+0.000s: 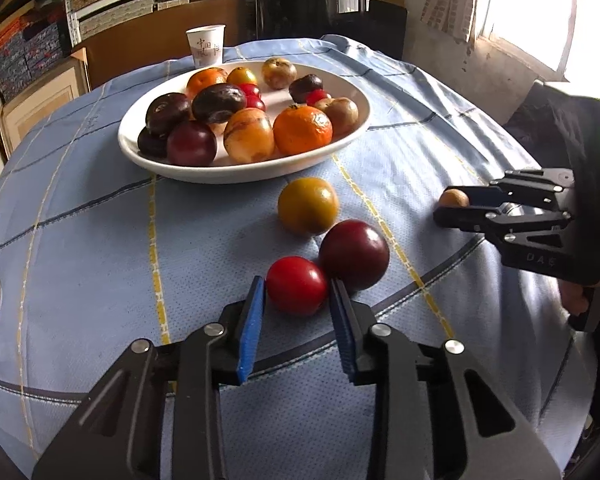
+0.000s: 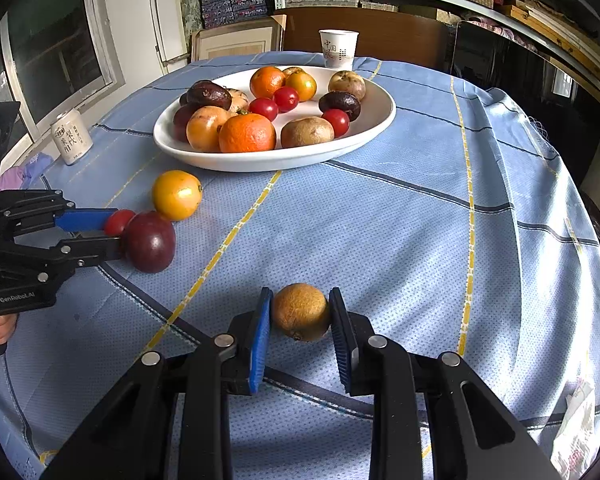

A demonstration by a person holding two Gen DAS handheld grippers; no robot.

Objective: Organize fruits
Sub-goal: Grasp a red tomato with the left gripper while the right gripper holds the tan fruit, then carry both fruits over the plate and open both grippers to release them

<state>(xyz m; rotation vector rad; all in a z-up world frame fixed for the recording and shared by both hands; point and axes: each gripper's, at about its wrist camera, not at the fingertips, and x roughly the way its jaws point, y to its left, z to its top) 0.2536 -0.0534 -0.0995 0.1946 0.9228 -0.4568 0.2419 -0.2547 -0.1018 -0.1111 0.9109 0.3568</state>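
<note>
A white oval plate (image 1: 240, 172) (image 2: 260, 162) at the far side of the table holds several fruits: oranges, dark plums, brown fruits and small red tomatoes. My left gripper (image 1: 297, 283) (image 2: 114, 232) is shut on a small red tomato (image 1: 296, 296) (image 2: 118, 221) that rests on the blue cloth. A dark red plum (image 1: 354, 254) (image 2: 150, 242) touches the tomato, and a yellow-orange fruit (image 1: 308, 206) (image 2: 177, 195) lies just beyond. My right gripper (image 2: 301, 294) (image 1: 446, 206) is shut on a brown fuzzy fruit (image 2: 300, 314) (image 1: 453, 199) lying on the cloth.
A paper cup (image 1: 206, 46) (image 2: 338, 49) stands behind the plate. A drink can (image 2: 71, 136) stands near the table's left edge. A crumpled plastic wrapper (image 2: 576, 420) lies at the near right. The round table (image 2: 380, 220) drops off on all sides; shelves and boxes stand behind.
</note>
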